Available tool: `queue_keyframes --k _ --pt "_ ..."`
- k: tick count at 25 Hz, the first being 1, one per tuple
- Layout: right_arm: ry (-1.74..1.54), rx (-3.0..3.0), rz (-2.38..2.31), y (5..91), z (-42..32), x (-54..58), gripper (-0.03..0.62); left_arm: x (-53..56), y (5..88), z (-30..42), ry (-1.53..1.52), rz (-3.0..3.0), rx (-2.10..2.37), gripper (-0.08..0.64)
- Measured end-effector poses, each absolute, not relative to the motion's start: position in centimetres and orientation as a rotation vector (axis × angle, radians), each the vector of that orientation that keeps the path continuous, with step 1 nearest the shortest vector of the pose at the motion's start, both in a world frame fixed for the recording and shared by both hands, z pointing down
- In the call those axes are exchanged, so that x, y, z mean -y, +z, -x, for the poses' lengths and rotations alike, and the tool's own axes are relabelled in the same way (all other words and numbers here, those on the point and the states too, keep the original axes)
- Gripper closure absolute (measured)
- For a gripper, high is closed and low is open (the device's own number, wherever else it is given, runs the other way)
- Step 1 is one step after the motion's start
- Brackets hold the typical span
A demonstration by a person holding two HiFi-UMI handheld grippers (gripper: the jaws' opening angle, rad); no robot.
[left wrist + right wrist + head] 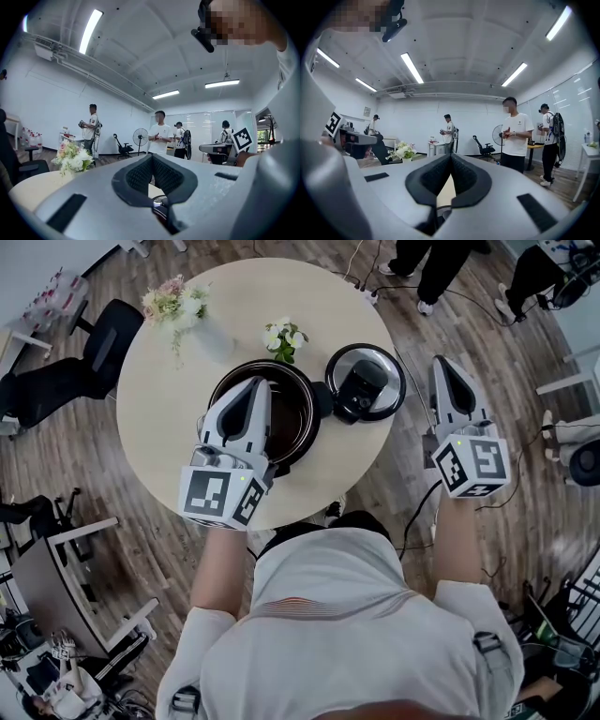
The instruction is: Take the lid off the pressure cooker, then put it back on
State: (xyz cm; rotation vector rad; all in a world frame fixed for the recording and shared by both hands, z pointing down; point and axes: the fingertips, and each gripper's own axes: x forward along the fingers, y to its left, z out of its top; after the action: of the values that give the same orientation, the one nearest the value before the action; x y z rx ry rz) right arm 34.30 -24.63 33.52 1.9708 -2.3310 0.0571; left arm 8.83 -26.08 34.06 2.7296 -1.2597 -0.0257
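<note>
The pressure cooker pot [302, 401] stands open on the round table [159, 418], its dark inside showing. Its lid [366, 382] lies flat on the table just right of the pot, black handle up. My left gripper [260, 382] hovers over the pot's left half, jaws shut with nothing between them; its pads meet in the left gripper view [151, 158]. My right gripper [448, 362] is held off the table's right edge, over the floor, apart from the lid. It is shut and holds nothing, as the right gripper view [450, 157] shows.
A vase of pink and white flowers [178, 306] and a small white bunch [284, 338] stand behind the pot. A black chair [103, 352] is left of the table. People [441, 268] stand beyond it; others [516, 136] show in the gripper views.
</note>
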Motion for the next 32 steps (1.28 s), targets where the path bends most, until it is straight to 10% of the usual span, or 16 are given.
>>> queue_keyframes --k 11,19,32 --pt "0.028 2.371 -1.973 32.6 -33.9 24.5 0.589 25.8 33.8 -8.7 -0.030 -2.738 1.247 0.555" --pt "0.117 2.405 -1.873 33.6 -33.1 25.4 0.151 25.6 34.1 -9.1 -0.032 -2.729 1.238 0.555" --pt "0.392 2.248 -1.373 43.1 -31.6 28.9 0.092 25.3 33.9 -9.3 -0.020 -2.741 1.233 0.555"
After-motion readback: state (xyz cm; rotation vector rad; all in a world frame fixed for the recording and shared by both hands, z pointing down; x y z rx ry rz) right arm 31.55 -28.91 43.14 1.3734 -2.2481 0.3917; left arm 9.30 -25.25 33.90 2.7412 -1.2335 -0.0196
